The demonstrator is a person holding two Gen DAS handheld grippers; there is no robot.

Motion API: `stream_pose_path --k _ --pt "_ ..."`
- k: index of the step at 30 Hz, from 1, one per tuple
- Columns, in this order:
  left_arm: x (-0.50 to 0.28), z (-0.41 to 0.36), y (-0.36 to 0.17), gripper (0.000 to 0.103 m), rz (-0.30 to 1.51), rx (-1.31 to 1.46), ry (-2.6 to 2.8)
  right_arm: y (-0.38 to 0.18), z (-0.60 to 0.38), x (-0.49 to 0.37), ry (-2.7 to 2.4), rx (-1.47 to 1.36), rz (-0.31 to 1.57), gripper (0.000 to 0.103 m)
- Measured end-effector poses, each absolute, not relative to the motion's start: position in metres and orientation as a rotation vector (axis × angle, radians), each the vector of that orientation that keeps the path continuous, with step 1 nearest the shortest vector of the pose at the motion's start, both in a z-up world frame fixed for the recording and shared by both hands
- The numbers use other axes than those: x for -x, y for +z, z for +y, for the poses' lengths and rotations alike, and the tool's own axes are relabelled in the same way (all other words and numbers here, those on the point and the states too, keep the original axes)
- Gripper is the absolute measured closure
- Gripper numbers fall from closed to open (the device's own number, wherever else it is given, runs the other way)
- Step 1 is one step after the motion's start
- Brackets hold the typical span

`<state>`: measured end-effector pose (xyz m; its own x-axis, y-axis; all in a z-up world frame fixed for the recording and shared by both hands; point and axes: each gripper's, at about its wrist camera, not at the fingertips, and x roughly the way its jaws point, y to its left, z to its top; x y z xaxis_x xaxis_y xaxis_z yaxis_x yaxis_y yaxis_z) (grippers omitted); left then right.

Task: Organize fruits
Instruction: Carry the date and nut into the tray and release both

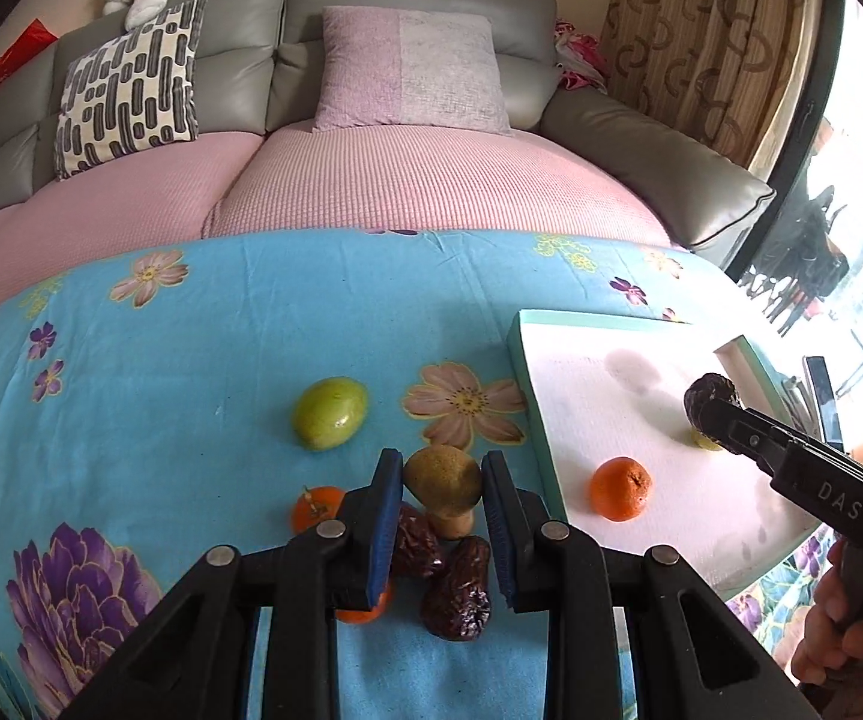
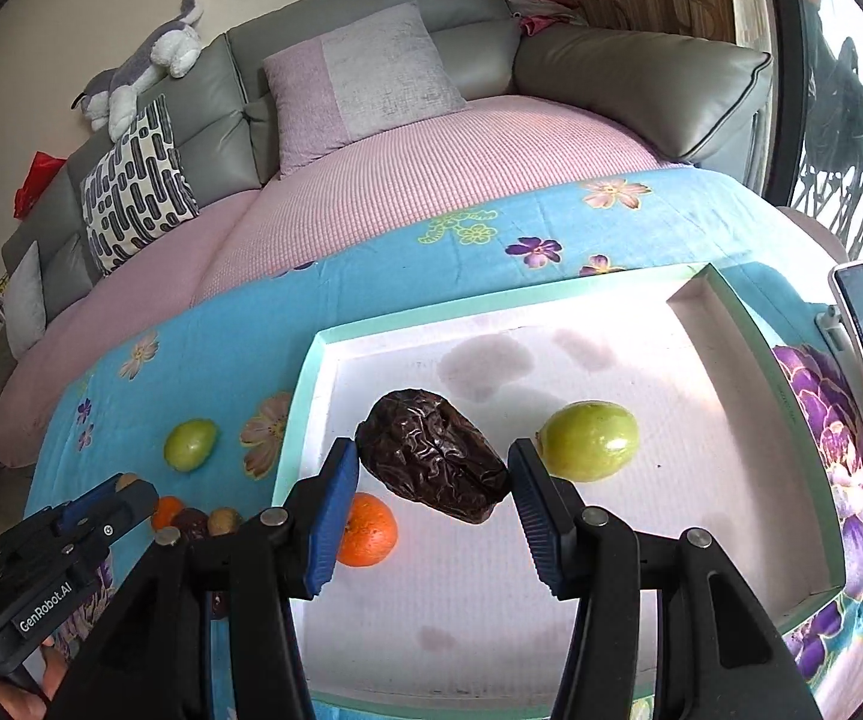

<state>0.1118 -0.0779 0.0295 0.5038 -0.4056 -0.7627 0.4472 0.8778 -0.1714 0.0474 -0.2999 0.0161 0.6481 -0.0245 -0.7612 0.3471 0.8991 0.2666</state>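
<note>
Left wrist view: the left gripper stands with its blue-padded jaws spread on either side of a brownish-green fruit, whose cap fills the gap; whether the pads touch it cannot be told. Just below the fruit, at 6 o'clock, lie two wrinkled dark dates, one against the left pad and the other between the jaws. A small orange sits at 9 o'clock of the gripper, and another orange piece shows under the left finger. A green fruit lies at 11 o'clock on the blue flowered cloth. At 3 o'clock is the white tray, holding an orange. Above the tray's far right part the right gripper carries a dark date.

Right wrist view: the right gripper has its jaws set apart, with the held date spanning them above the tray; the left pad meets it, while contact on the right is unclear. In the tray a green fruit lies at 2 o'clock, just beyond the right fingertip, and the orange at 8 o'clock, partly behind the left finger. At 9 o'clock, off the tray, the left gripper sits over the cluster of small fruits, with the other green fruit at 10 o'clock.
</note>
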Motion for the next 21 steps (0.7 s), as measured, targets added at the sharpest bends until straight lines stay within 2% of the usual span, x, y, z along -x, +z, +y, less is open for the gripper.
stream_pose_path --k 16,21 --pt "-0.080 -0.133 0.024 0.074 0.938 -0.119 -0.672 0.015 -0.339 -0.020 -0.328 -0.430 0.857 0.049" --pt "-0.076 -0.141 0.019 0.074 0.952 -0.138 -0.688 0.002 -0.334 -0.014 -0.325 -0.426 0.916 0.049"
